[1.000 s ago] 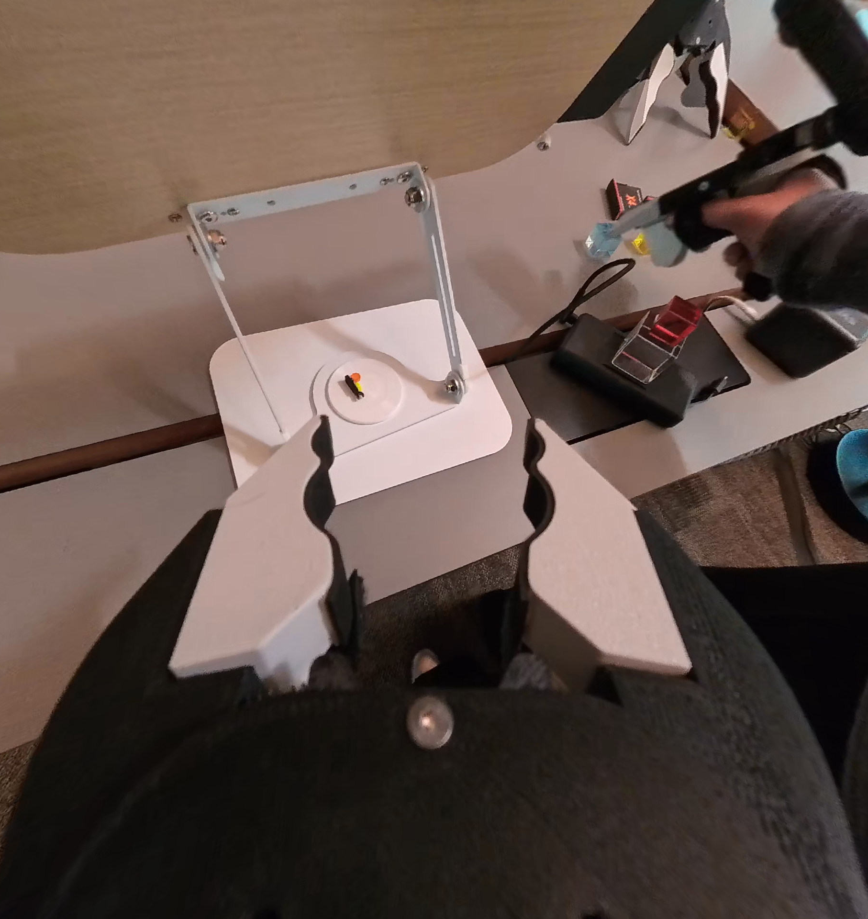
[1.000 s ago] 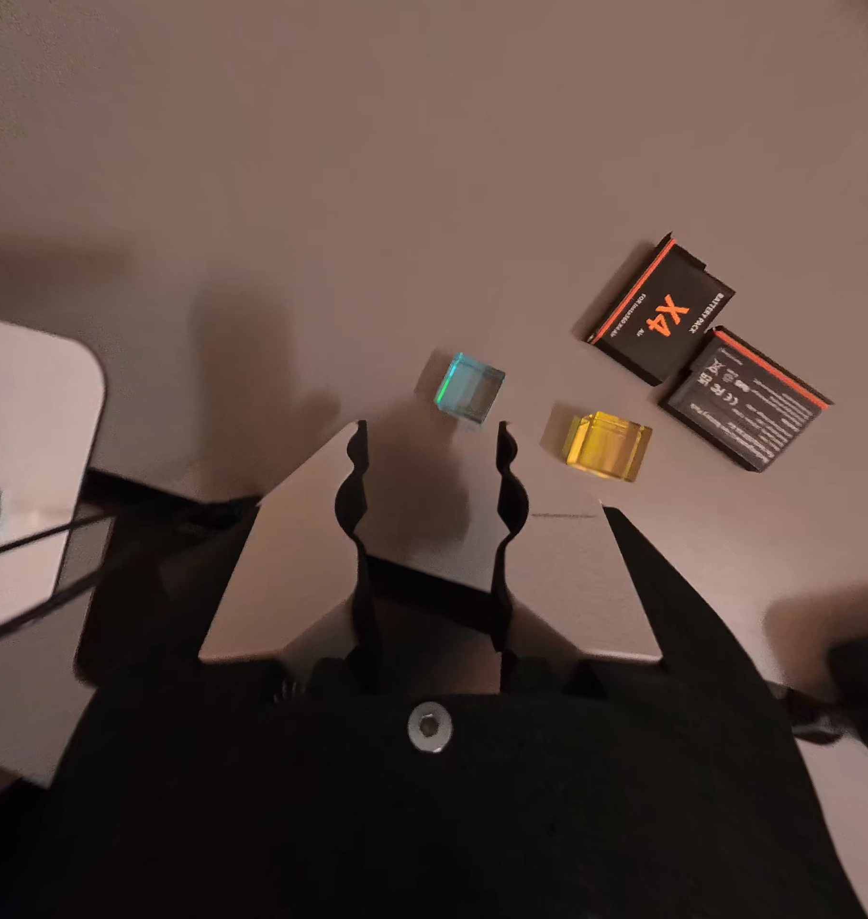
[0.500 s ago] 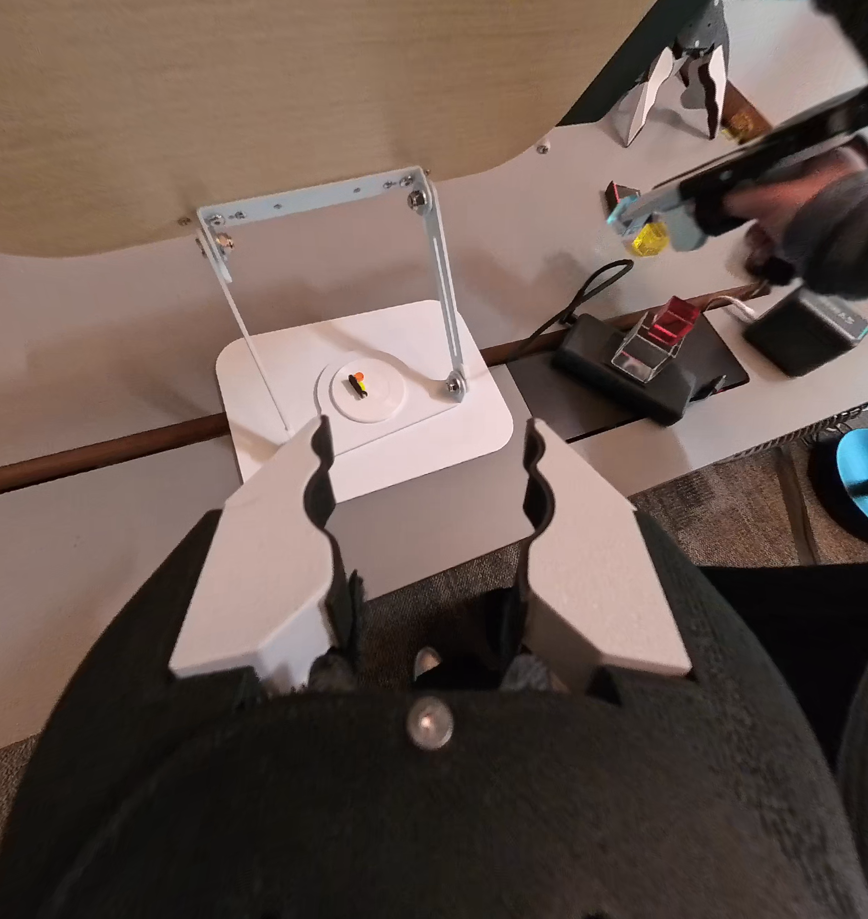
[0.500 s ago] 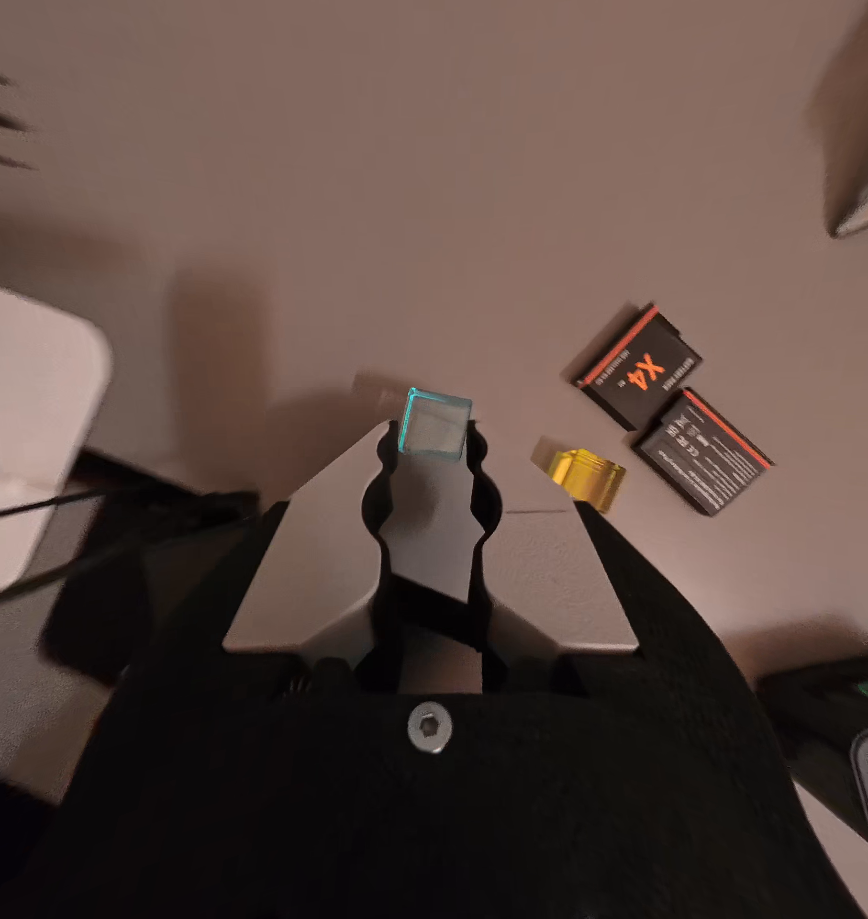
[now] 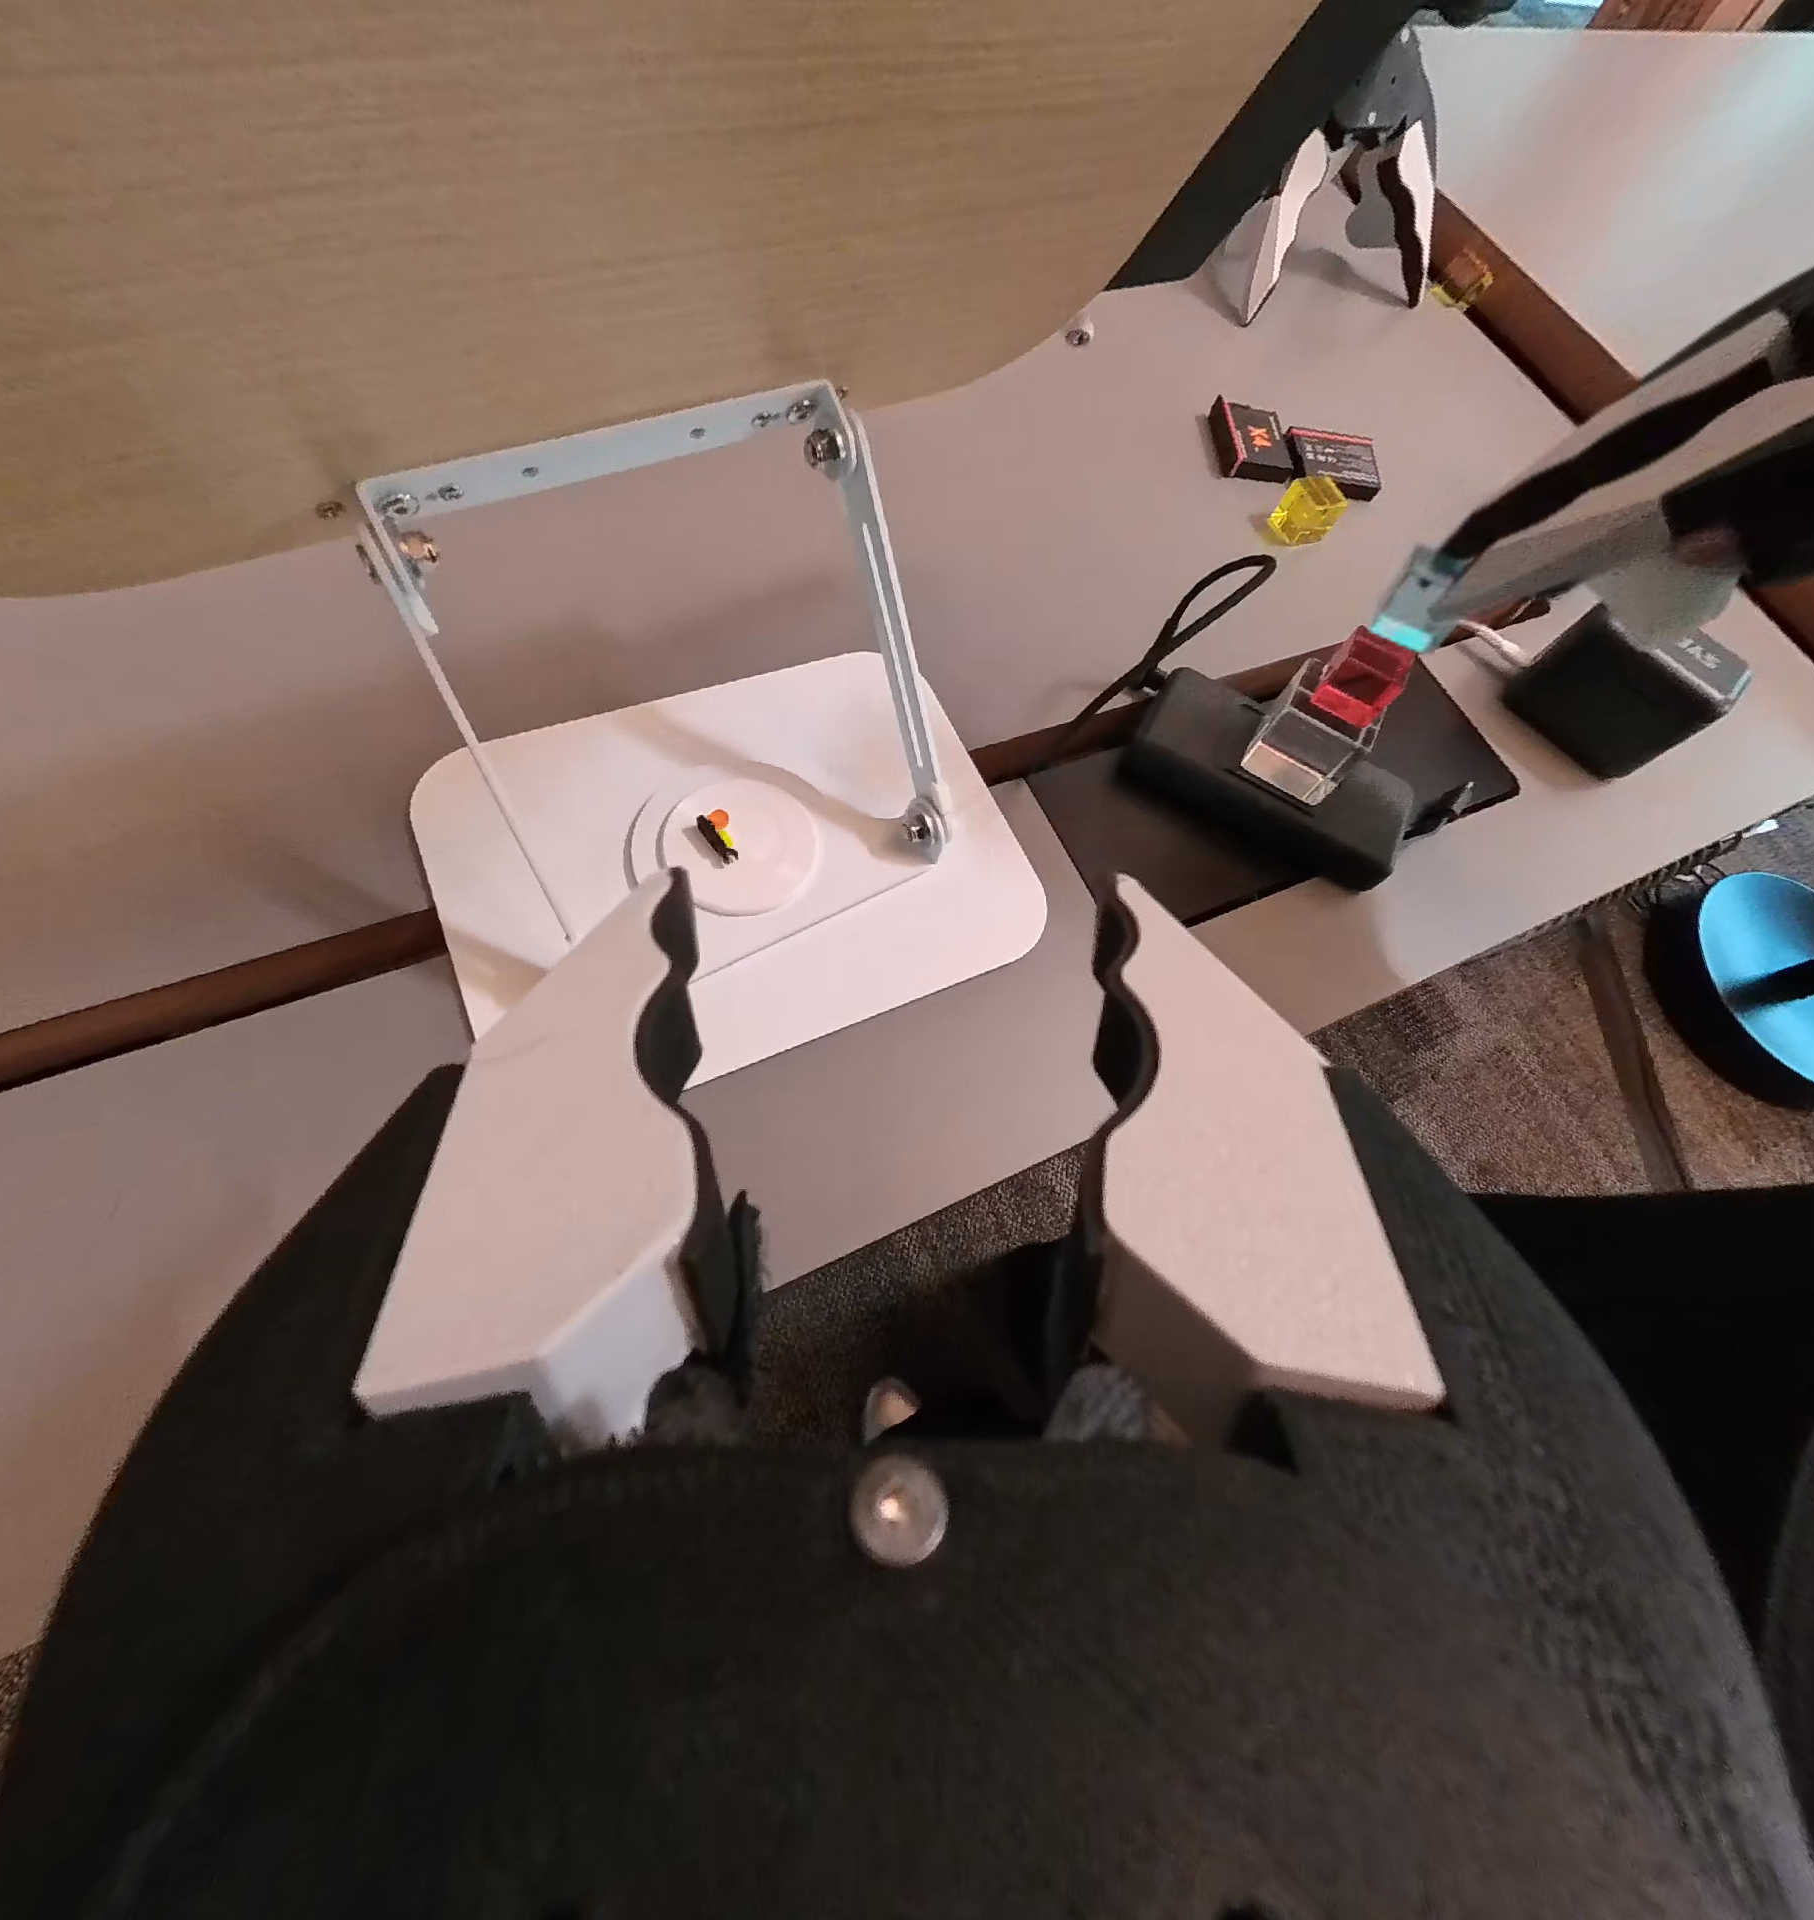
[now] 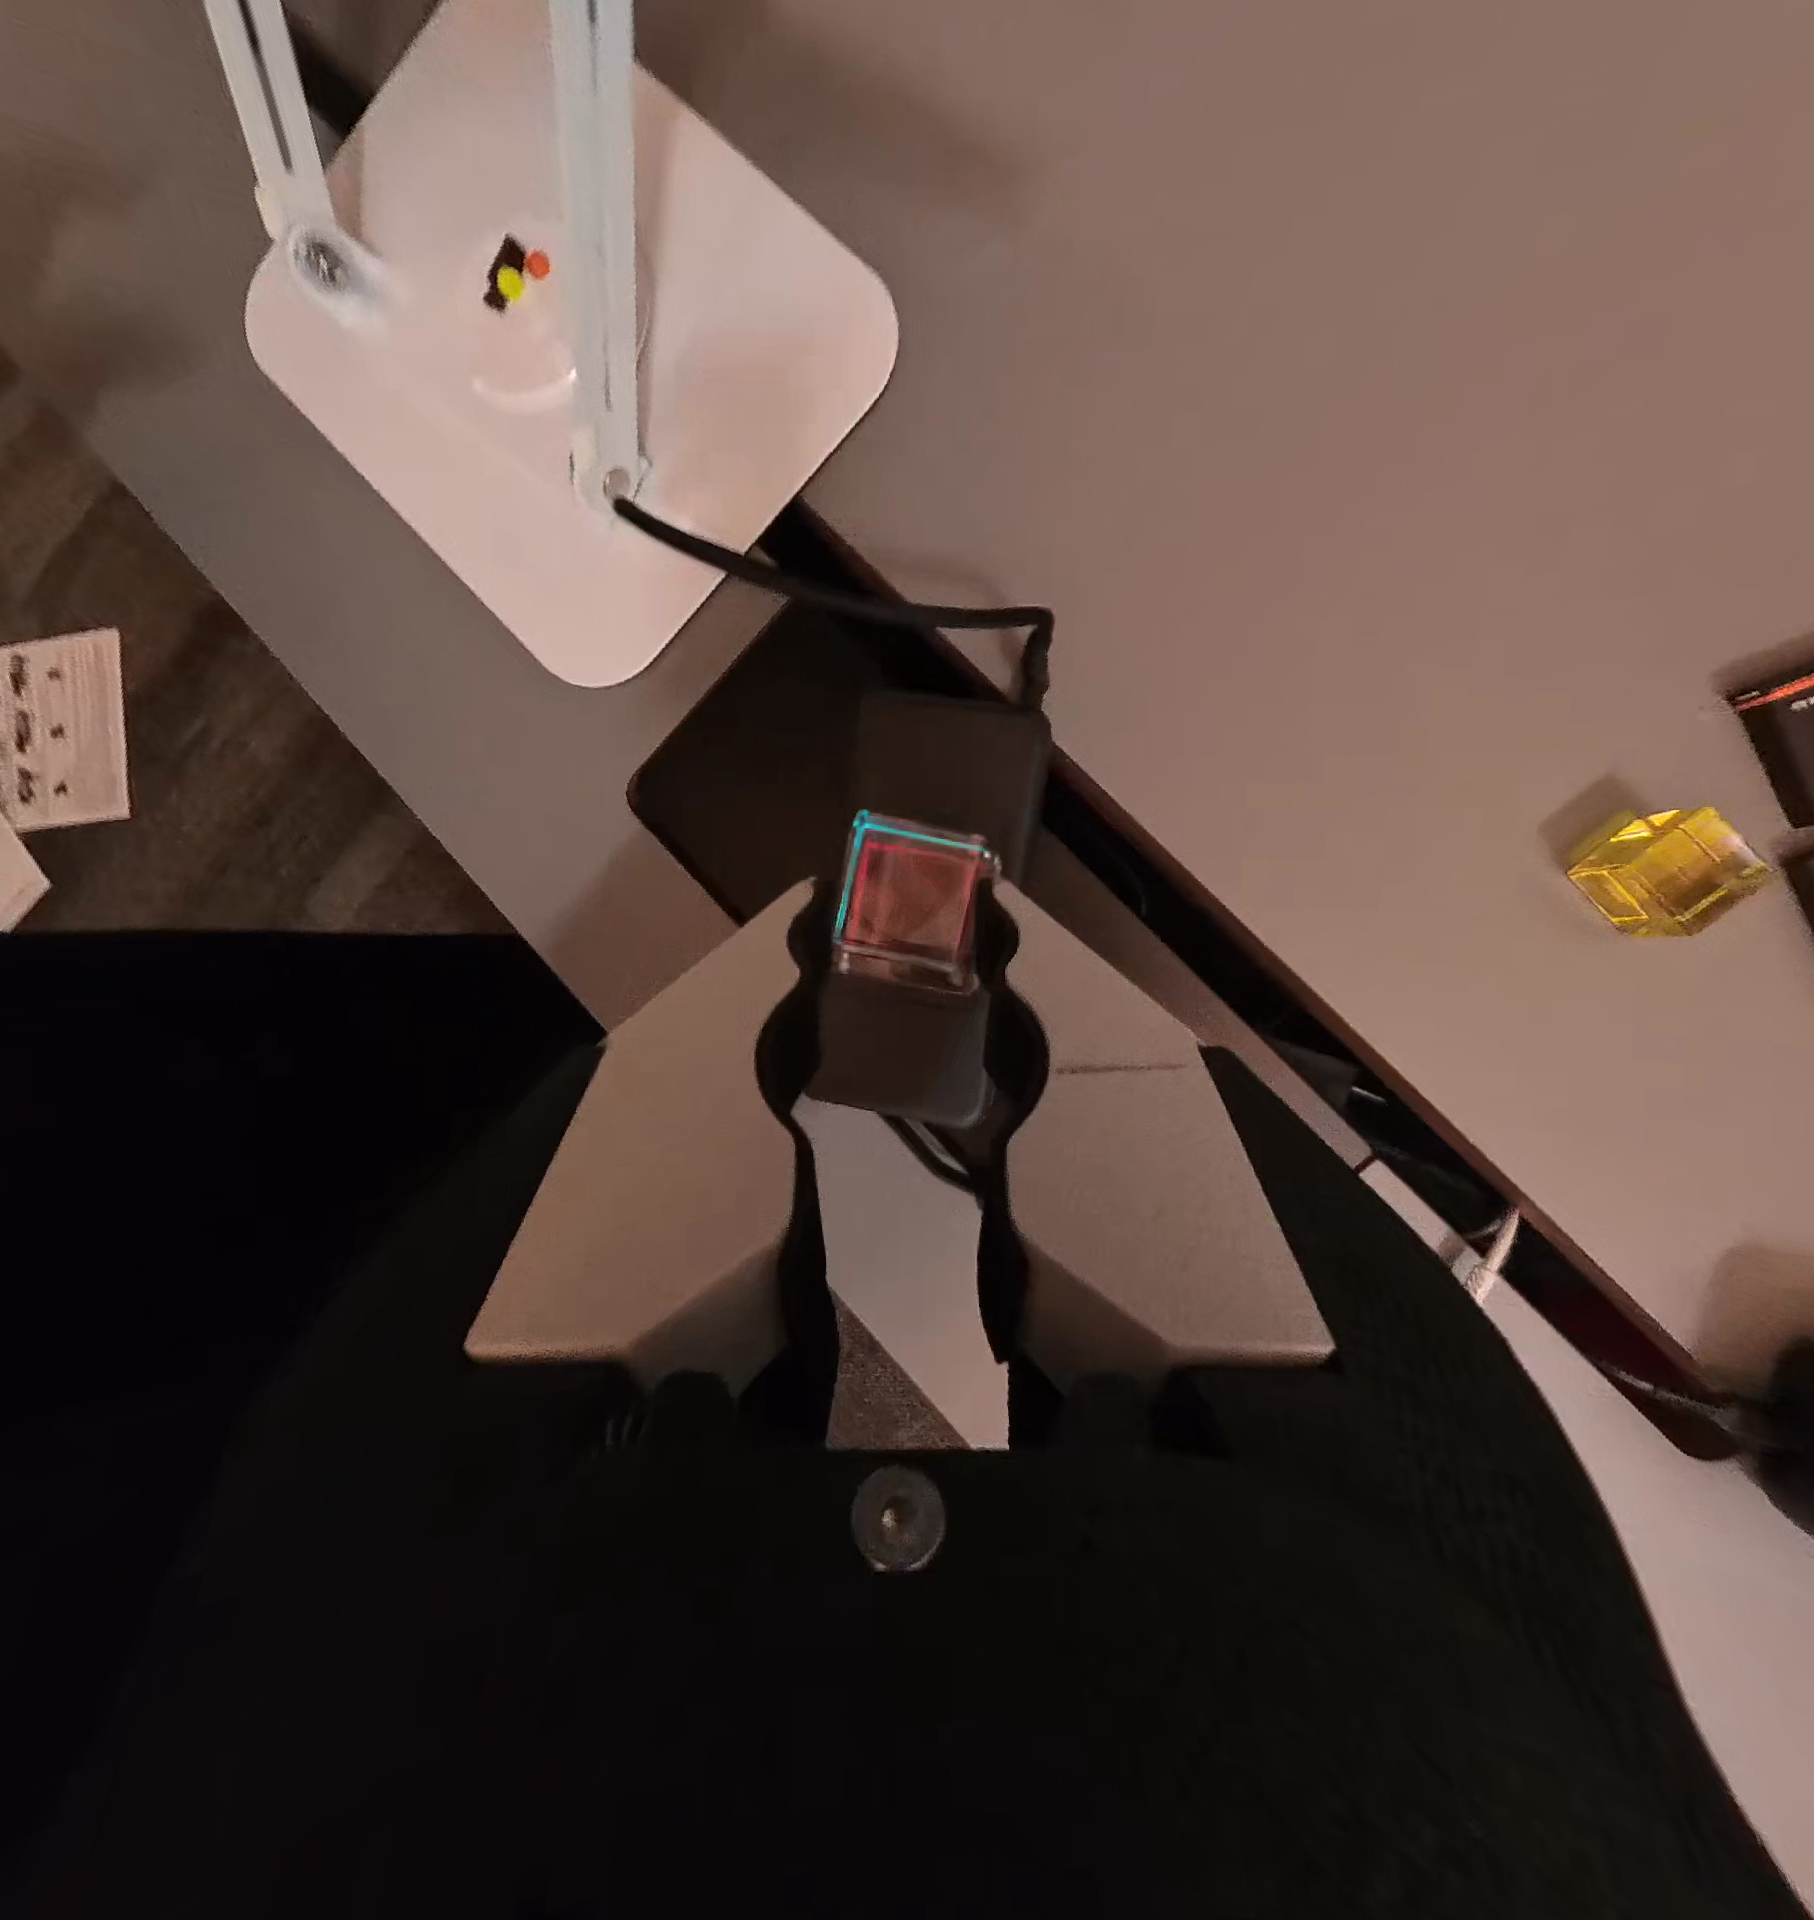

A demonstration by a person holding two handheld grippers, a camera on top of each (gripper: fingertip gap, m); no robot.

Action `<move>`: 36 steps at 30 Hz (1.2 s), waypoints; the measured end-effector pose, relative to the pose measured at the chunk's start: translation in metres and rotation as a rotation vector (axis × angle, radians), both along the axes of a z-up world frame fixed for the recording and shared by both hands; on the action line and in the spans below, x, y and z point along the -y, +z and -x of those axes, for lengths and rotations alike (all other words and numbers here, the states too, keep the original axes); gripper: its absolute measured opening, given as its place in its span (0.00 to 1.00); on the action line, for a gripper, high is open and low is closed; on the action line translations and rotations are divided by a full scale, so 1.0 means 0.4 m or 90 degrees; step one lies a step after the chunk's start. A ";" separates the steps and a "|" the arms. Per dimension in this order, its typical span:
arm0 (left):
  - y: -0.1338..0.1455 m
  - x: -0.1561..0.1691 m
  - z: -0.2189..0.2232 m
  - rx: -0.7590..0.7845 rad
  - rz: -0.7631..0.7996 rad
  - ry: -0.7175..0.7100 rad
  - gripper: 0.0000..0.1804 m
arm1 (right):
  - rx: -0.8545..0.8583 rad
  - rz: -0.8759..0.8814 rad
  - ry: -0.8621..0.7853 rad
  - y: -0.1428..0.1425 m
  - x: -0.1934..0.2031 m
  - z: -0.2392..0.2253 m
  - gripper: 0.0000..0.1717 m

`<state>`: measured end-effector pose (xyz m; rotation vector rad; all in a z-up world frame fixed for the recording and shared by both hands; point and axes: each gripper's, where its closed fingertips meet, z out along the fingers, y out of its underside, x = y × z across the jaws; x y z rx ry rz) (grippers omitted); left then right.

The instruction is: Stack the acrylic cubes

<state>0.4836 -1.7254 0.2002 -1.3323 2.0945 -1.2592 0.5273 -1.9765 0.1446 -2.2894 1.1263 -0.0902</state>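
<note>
My right gripper (image 6: 908, 914) is shut on a small clear blue cube (image 6: 913, 899), with both pads against its sides. In the left wrist view the cube (image 5: 1414, 608) hangs just above a red cube (image 5: 1355, 681). The red cube is stacked on a clear cube (image 5: 1303, 753), which stands on a black box (image 5: 1267, 800). Through the blue cube, the red one shows right beneath in the right wrist view. My left gripper (image 5: 898, 894) is open and empty. It hovers over the table's front edge, before a white stand base (image 5: 861, 748).
A yellow cube (image 5: 1306, 511) and two black battery packs (image 5: 1287, 447) lie on the grey table (image 5: 1090, 499) behind the stack. A metal bracket (image 5: 882, 623) rises from the white base. A black device (image 5: 1620, 696), a spare gripper (image 5: 1381, 135) and a blue disc on the floor (image 5: 1776, 997) are at right.
My right gripper closed on the blue cube beside the yellow one, lifted it and carried it over to the red cube on the stack. My left gripper stayed open and barely moved.
</note>
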 end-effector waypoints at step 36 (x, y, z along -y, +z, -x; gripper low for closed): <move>-0.007 -0.034 0.020 -0.011 -0.015 0.028 0.43 | 0.039 0.137 -0.385 -0.212 0.331 -0.289 0.22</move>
